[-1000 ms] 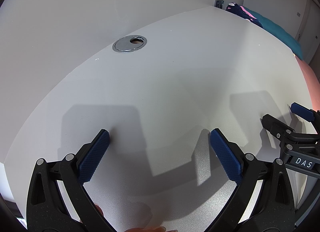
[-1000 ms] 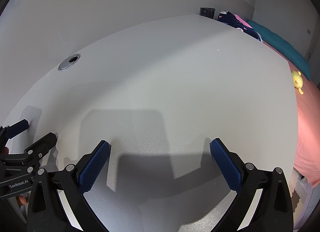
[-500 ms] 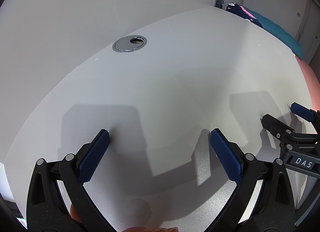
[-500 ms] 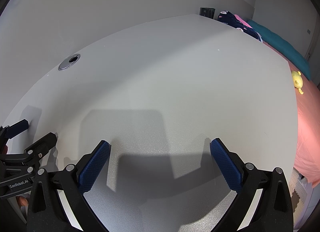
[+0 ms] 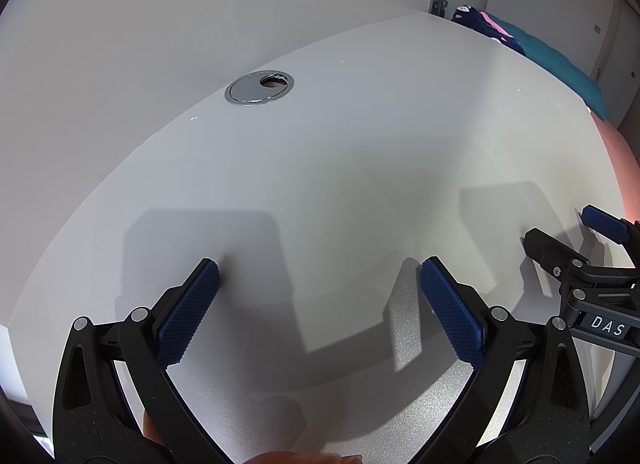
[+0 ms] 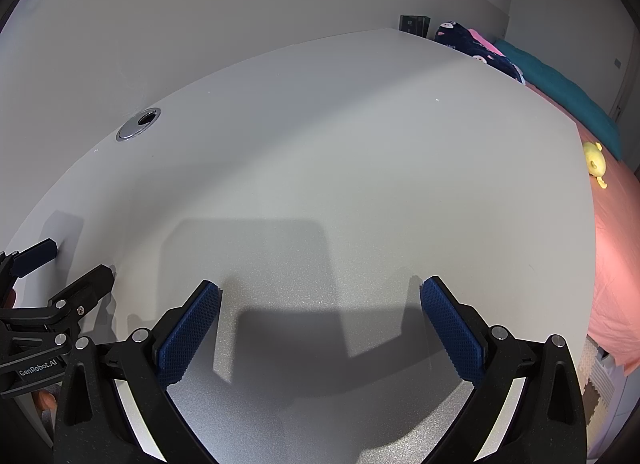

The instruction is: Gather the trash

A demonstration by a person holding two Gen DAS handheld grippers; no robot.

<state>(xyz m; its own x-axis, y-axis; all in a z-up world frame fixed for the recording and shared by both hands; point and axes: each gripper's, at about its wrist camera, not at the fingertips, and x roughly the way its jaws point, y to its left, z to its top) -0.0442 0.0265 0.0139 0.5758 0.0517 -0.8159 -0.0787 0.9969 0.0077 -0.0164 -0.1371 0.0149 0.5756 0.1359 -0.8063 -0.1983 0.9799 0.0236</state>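
White table (image 5: pixel 360 183) spreads bare ahead of both your tools, with a bed (image 6: pixel 612 232) off to the right of your right hand-held gripper (image 6: pixel 320 304). Your left hand-held gripper (image 5: pixel 316 284) and the right one both stand spread wide, holding nothing. A cable grommet (image 5: pixel 259 87) sits far ahead. No trash shows in either view.

Both grippers — left gripper (image 5: pixel 316 276), right gripper (image 6: pixel 320 296) — fingers spread

The cable grommet (image 5: pixel 259 88) sits in the table (image 5: pixel 360 167) at its far left, near the wall (image 5: pixel 160 23). A bed (image 6: pixel 616 232) lies right of the table, with a plush toy (image 6: pixel 595 158) on it and pillows (image 6: pixel 480 48) at its far end.
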